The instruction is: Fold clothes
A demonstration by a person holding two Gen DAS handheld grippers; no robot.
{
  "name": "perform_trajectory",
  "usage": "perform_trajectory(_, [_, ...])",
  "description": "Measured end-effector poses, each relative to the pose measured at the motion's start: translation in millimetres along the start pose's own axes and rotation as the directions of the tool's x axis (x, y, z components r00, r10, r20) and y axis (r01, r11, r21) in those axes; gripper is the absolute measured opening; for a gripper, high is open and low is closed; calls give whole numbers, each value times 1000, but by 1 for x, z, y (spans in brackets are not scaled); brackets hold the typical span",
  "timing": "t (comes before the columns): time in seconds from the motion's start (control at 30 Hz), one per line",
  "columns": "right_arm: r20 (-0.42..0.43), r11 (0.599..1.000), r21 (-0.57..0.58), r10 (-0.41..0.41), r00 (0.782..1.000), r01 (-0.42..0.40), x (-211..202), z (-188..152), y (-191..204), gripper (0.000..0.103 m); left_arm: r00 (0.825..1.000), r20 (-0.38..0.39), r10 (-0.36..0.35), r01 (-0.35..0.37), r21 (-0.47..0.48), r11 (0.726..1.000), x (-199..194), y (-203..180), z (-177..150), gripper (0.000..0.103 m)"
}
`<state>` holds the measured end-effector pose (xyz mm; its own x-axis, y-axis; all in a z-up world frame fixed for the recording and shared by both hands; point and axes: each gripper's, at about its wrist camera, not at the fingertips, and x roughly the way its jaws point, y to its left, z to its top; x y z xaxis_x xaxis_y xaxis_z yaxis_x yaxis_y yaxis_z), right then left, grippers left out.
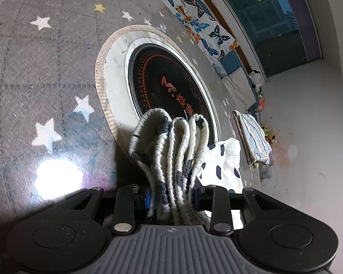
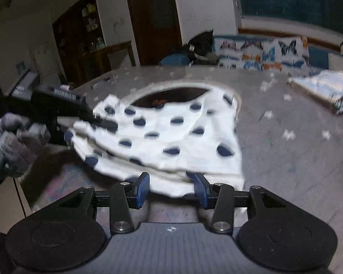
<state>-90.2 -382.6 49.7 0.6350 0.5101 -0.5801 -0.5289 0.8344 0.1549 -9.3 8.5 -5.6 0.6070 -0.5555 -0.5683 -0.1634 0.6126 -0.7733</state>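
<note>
While blurred, both grippers (image 1: 171,199) (image 2: 171,189) seemingly pinch the spotted garment (image 2: 167,137).

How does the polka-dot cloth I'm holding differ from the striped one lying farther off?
The polka-dot cloth is white with dark blue dots; the striped cloth is pale with thin blue stripes. The polka-dot cloth is gripped by both the left gripper and right gripper, its edge bunched in loose layers; the striped cloth lies already folded flat, untouched. Both are over the star-patterned table cover.
</note>
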Motion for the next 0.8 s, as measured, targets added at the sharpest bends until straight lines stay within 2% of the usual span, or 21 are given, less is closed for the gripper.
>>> perform_trajectory(0.1, [53, 1000, 23, -7, 999, 5, 0, 15, -6, 48, 1000, 0, 1, -1, 5, 1000, 0, 0, 0, 36])
perform_trajectory(0.2, [72, 999, 53, -9, 997, 6, 15, 29, -13, 48, 1000, 1, 2, -2, 3, 1000, 0, -1, 0, 36])
perform_trajectory(0.4, [37, 993, 116, 9, 999, -13, 53, 39, -30, 49, 1000, 3, 5, -5, 1, 1000, -2, 0, 0, 36])
perform_trajectory(0.5, [-23, 985, 169, -28, 999, 31, 67, 33, -42, 49, 1000, 1, 0, 0, 0, 1000, -3, 2, 0, 36])
perform_trajectory(0.57, [-30, 978, 205, -29, 999, 35, 67, 31, -49, 48, 1000, -1, 0, 0, 5, 1000, -3, 2, 1, 36])
perform_trajectory(0.7, [6, 983, 176, -51, 999, 49, 63, 43, -47, 49, 1000, -2, 8, -8, 19, 1000, -3, -1, 1, 36])
perform_trajectory(0.8, [26, 988, 149, -29, 999, 24, 70, 59, -43, 50, 1000, -2, 6, -6, 16, 1000, -2, 0, 1, 36])
